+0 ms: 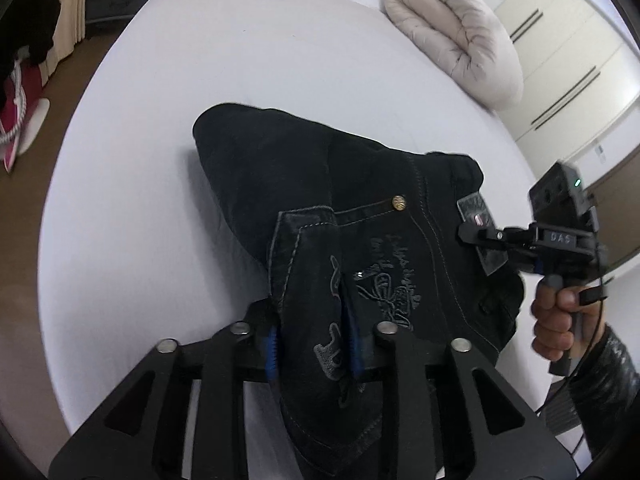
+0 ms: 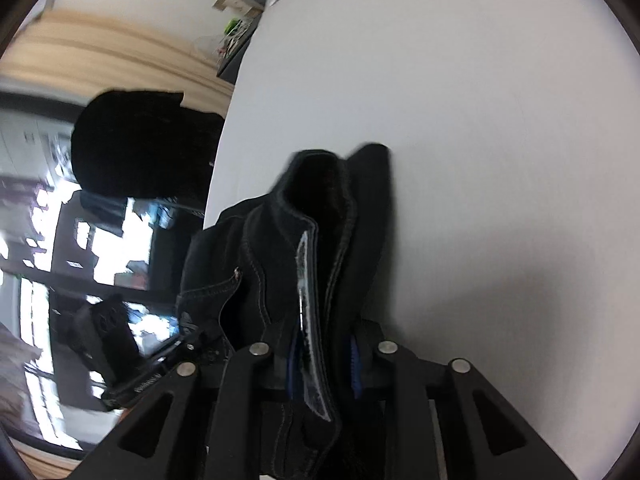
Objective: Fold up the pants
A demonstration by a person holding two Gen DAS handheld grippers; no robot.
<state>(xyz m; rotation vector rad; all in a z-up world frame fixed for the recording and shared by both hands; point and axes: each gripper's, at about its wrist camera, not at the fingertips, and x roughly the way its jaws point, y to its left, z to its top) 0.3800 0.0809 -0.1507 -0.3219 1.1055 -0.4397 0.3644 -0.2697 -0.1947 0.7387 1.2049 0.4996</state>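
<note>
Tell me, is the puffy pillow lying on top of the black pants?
No, the puffy pillow lies apart from the black pants, with bare white sheet between them.

The pants [image 1: 304, 184] are black denim with grey stitching, a grey embroidered design on the pocket and a brass-coloured rivet [image 1: 399, 202]. The bed sheet [image 1: 200, 100] is plain white. The duvet [image 1: 456, 36] near its far edge is beige (quilted). Both grippers' pads [image 1: 272, 350] are blue.
</note>
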